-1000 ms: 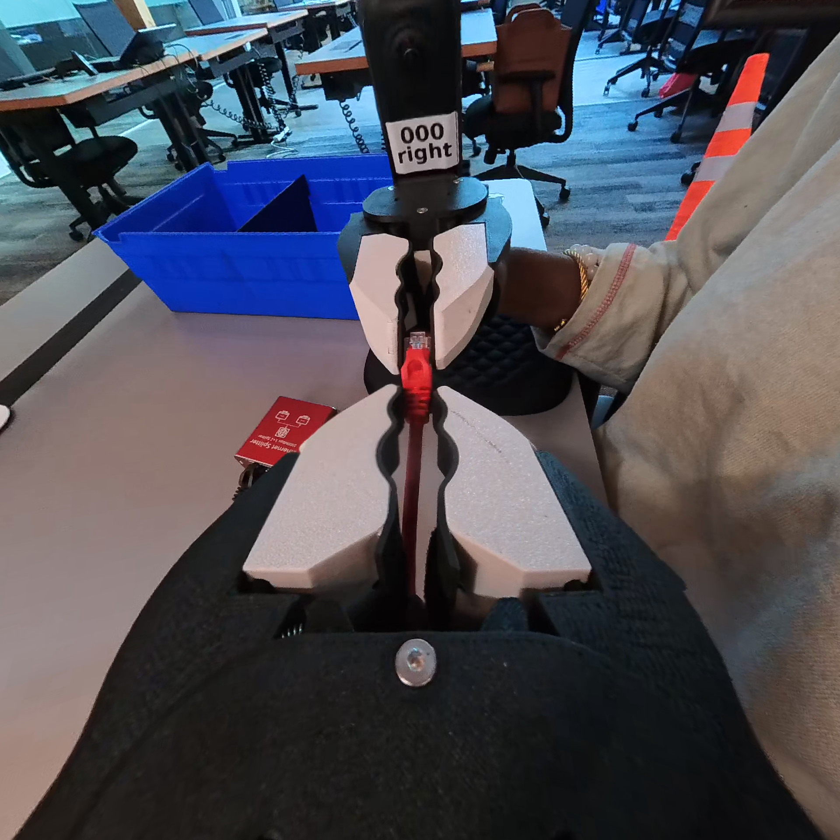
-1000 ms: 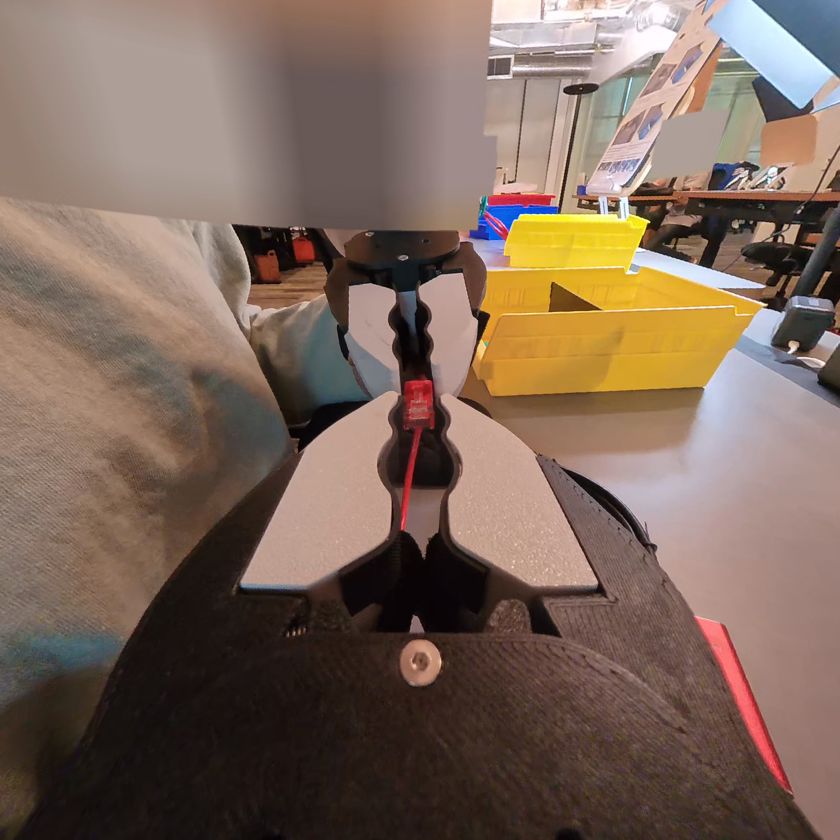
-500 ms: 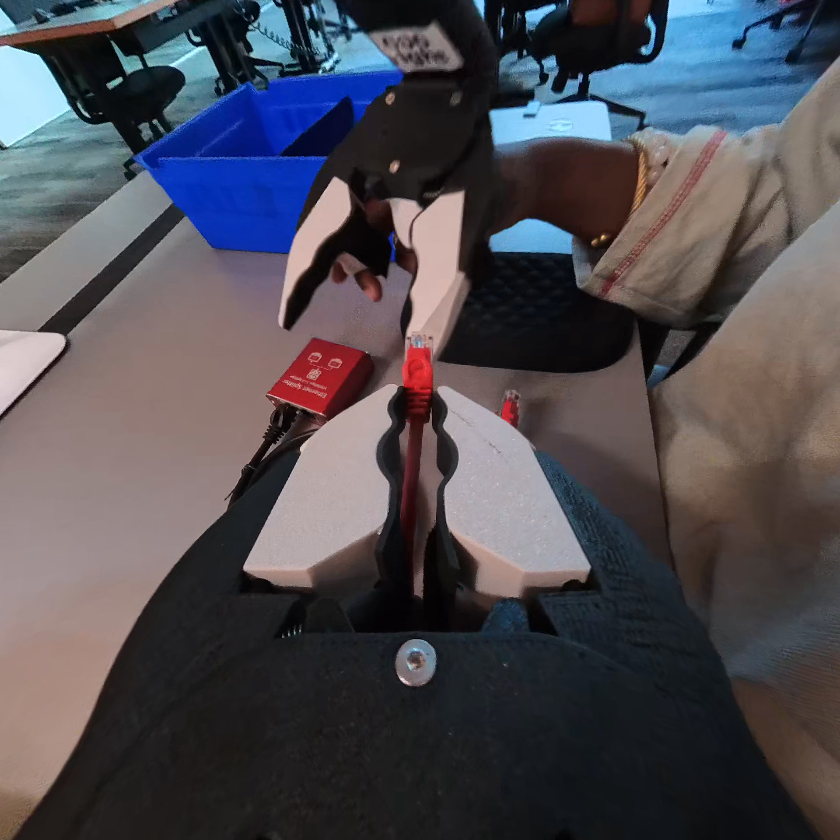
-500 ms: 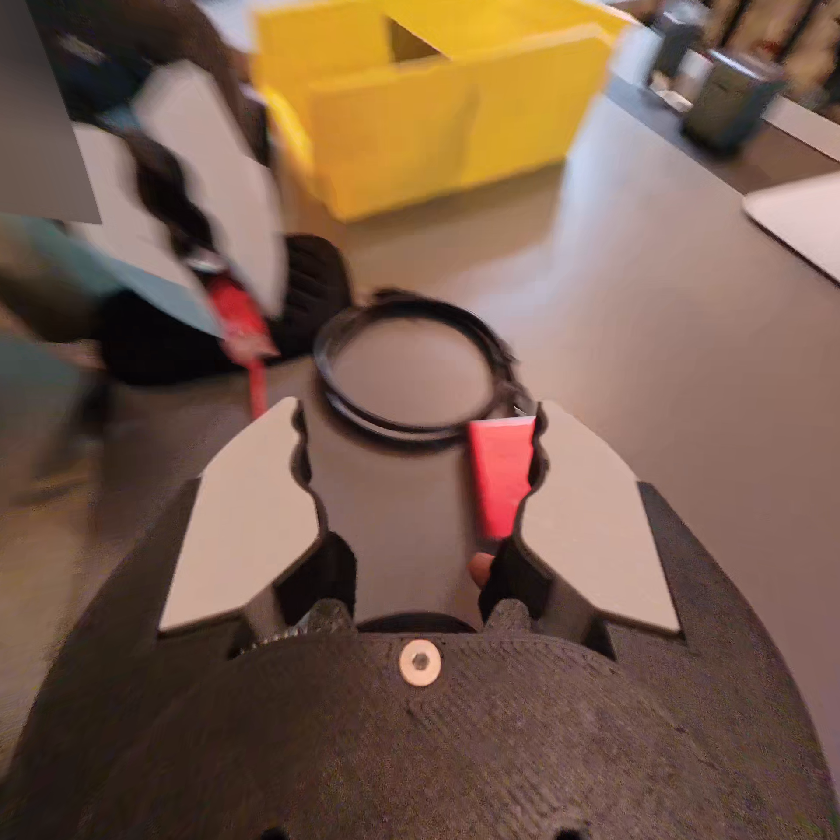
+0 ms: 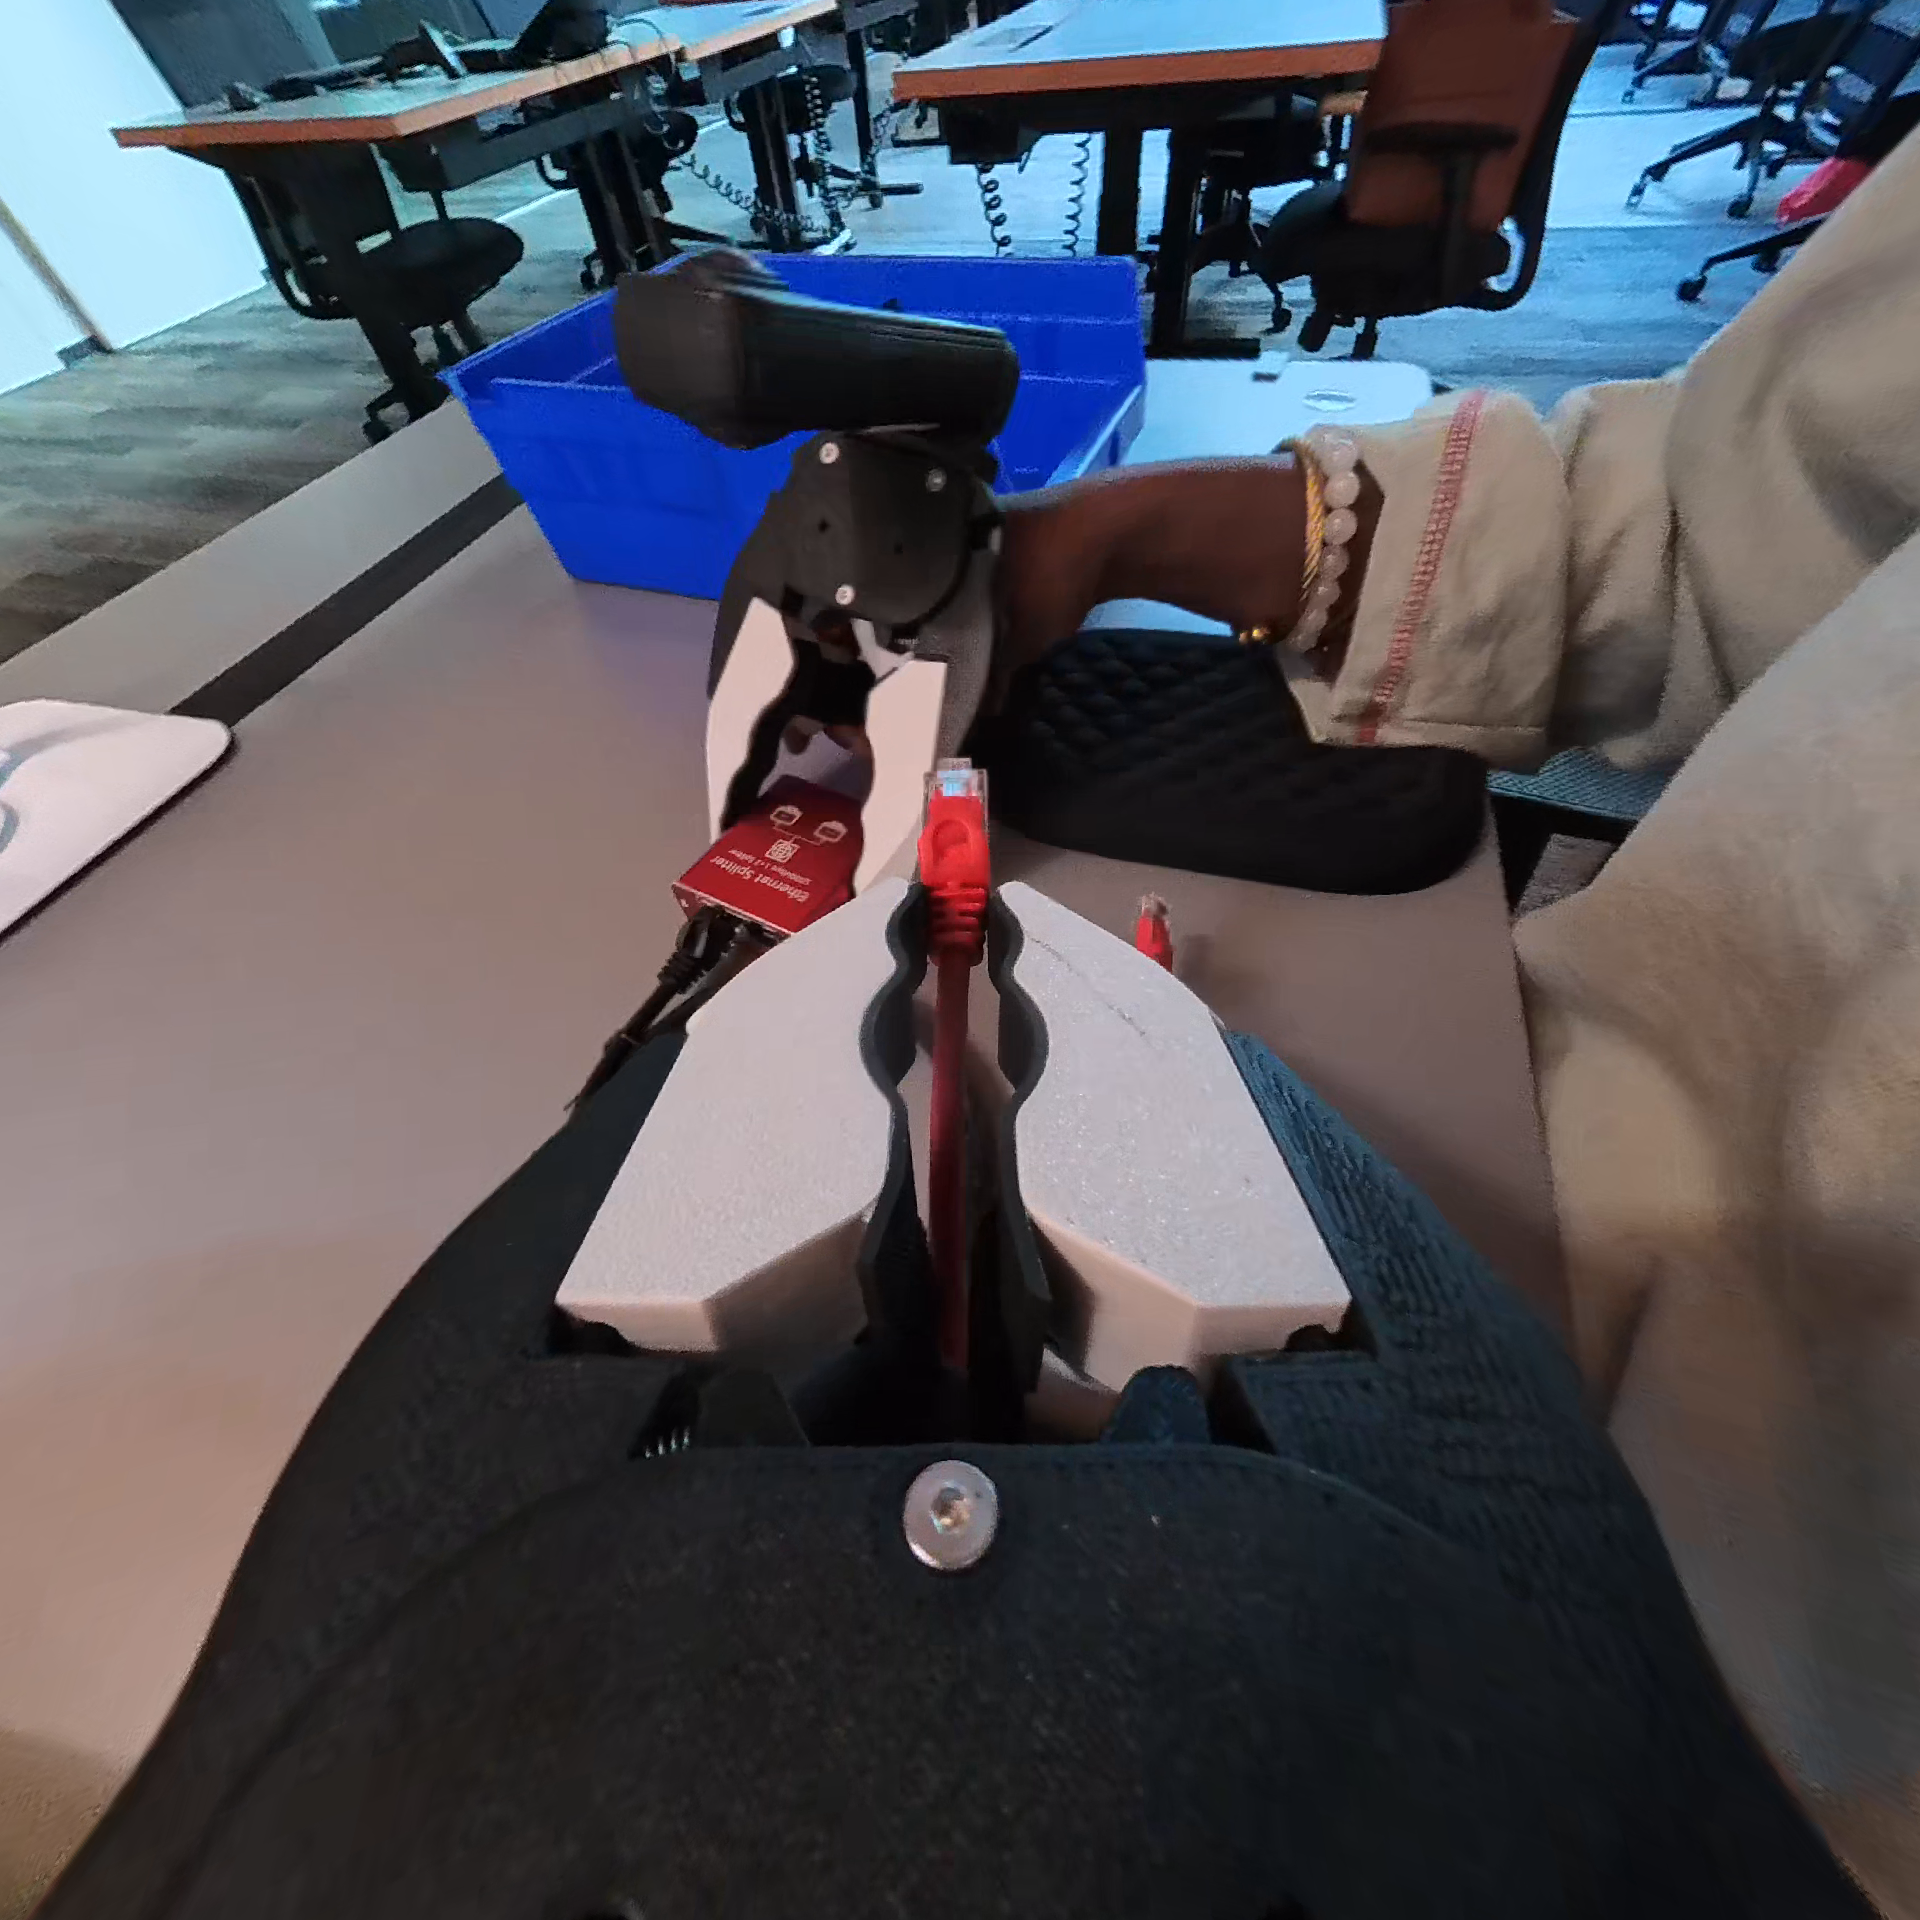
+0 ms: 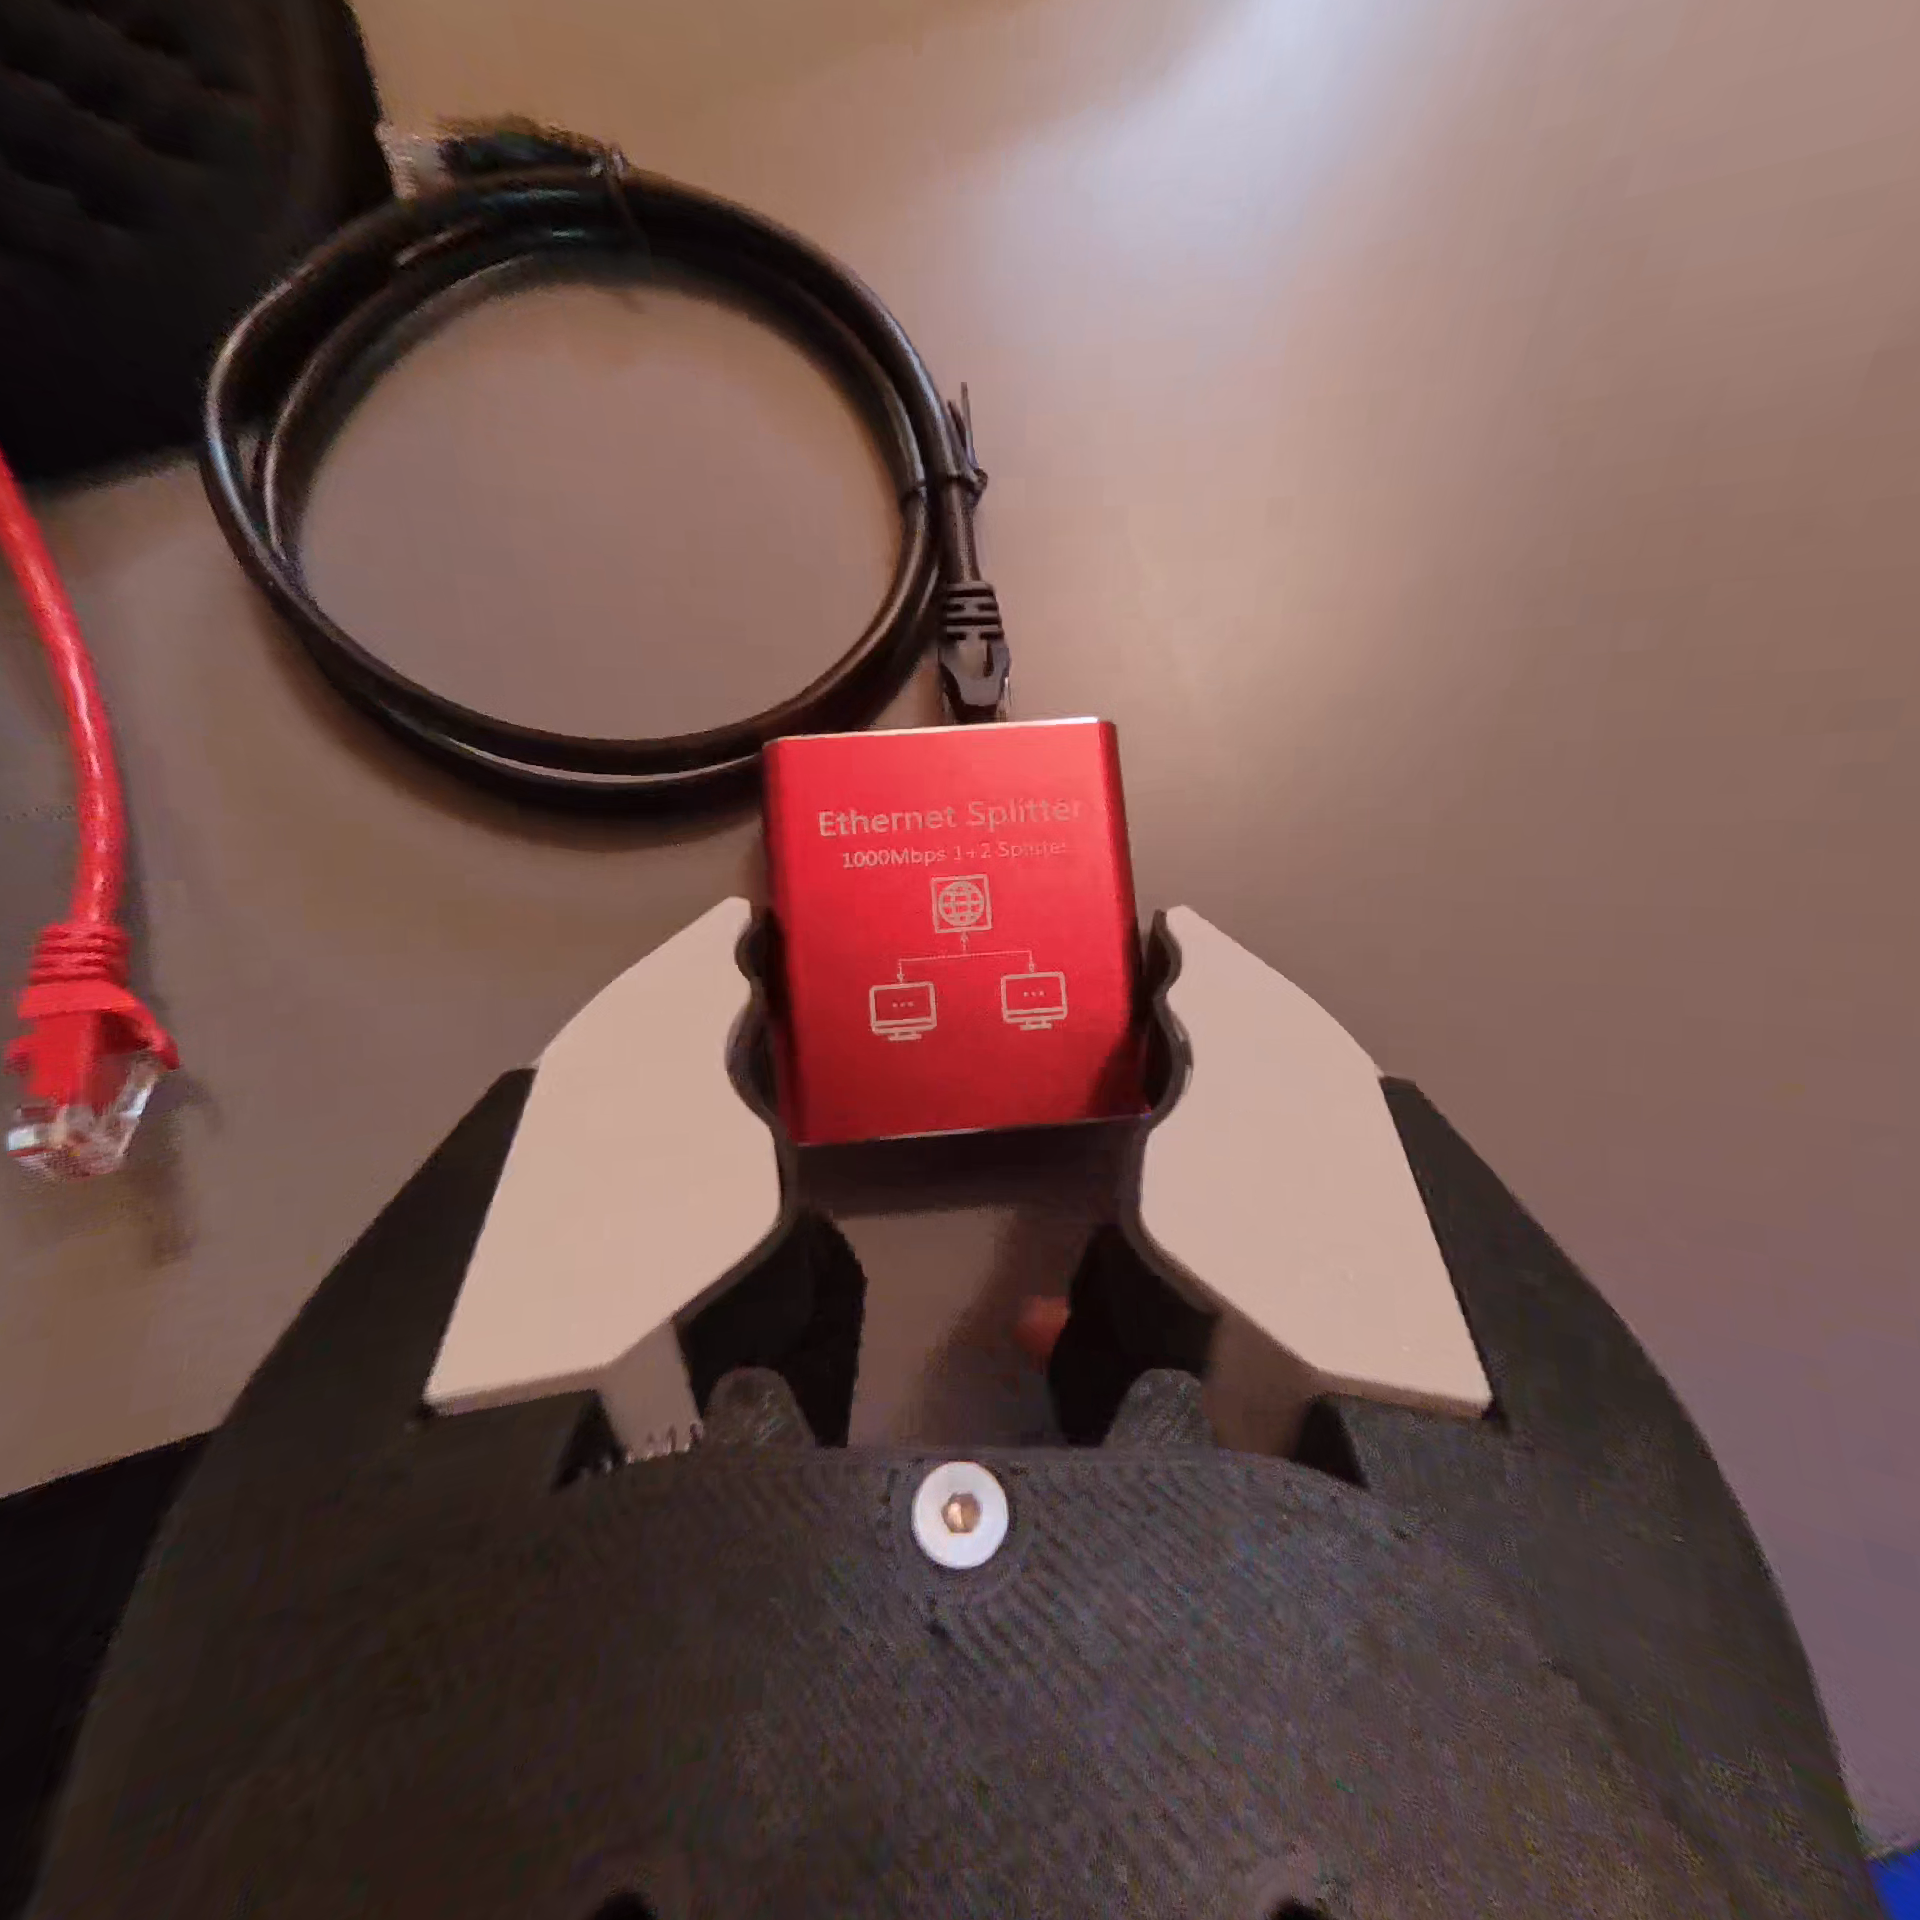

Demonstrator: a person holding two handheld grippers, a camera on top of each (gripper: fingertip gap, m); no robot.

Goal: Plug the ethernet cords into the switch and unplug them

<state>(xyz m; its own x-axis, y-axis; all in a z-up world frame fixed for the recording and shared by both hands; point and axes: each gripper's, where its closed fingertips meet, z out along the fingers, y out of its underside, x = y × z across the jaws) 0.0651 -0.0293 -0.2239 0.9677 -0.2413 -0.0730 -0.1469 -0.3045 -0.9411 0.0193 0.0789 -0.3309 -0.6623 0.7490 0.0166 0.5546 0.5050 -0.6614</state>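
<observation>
My left gripper (image 5: 954, 896) is shut on a red ethernet cord just behind its plug (image 5: 951, 831), which sticks out forward above the table. The red switch box (image 6: 951, 935) lies flat on the table, with a black cable's plug (image 6: 975, 655) in its far end. My right gripper (image 6: 956, 920) points down and straddles the box's near half. Its pads stand close along both sides, with a thin gap at the right pad, so it is open. The left wrist view shows the same: the right gripper (image 5: 821, 769) stands over the switch (image 5: 774, 857).
The black cable (image 6: 914, 457) is coiled behind the switch. A second red plug (image 6: 83, 1049) lies loose on the table to the left. A blue bin (image 5: 644, 468), a black quilted pad (image 5: 1195, 748) and a white pad (image 5: 83, 790) sit on the table.
My right gripper let go of the red plug, opened wide, swung down over the switch, and its jaws have narrowed around it. My left gripper has kept its hold on the red cord.
</observation>
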